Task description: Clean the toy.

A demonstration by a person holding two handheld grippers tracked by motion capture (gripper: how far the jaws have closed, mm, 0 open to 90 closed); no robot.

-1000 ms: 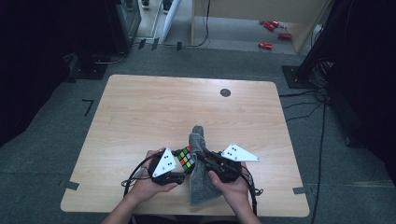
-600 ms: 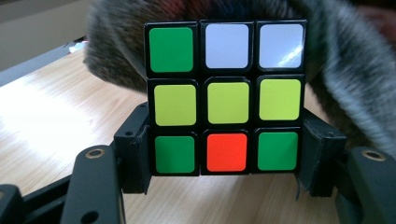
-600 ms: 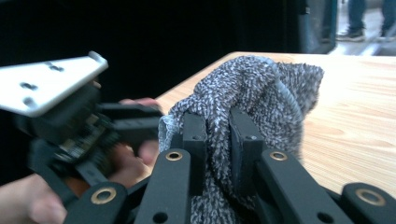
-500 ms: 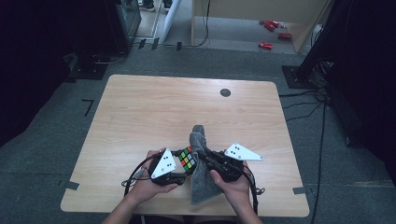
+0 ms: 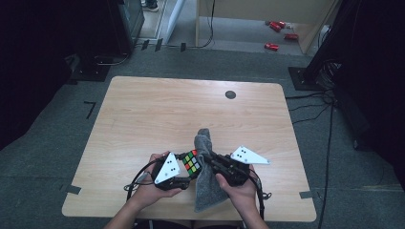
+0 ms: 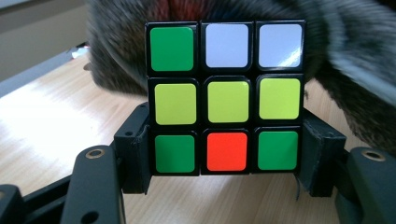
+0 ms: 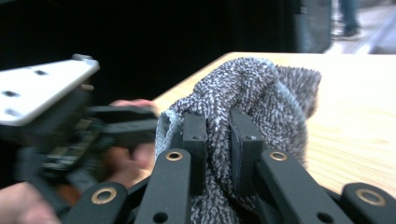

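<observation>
A puzzle cube (image 6: 226,98) with green, white, yellow and red stickers sits clamped between the pads of my left gripper (image 6: 224,156). From above, the cube (image 5: 191,162) is held just above the table near its front edge, with the left gripper (image 5: 184,174) behind it. My right gripper (image 7: 217,140) is shut on a fold of a grey knitted cloth (image 7: 252,88). The cloth (image 5: 205,176) hangs down from the right gripper (image 5: 212,162) and presses against the cube's far side.
The wooden table (image 5: 157,109) has a small dark round mark (image 5: 230,94) near its back right. Grey floor with tape marks surrounds it. Red items (image 5: 279,28) lie on the floor at the back, and dark stands flank the table.
</observation>
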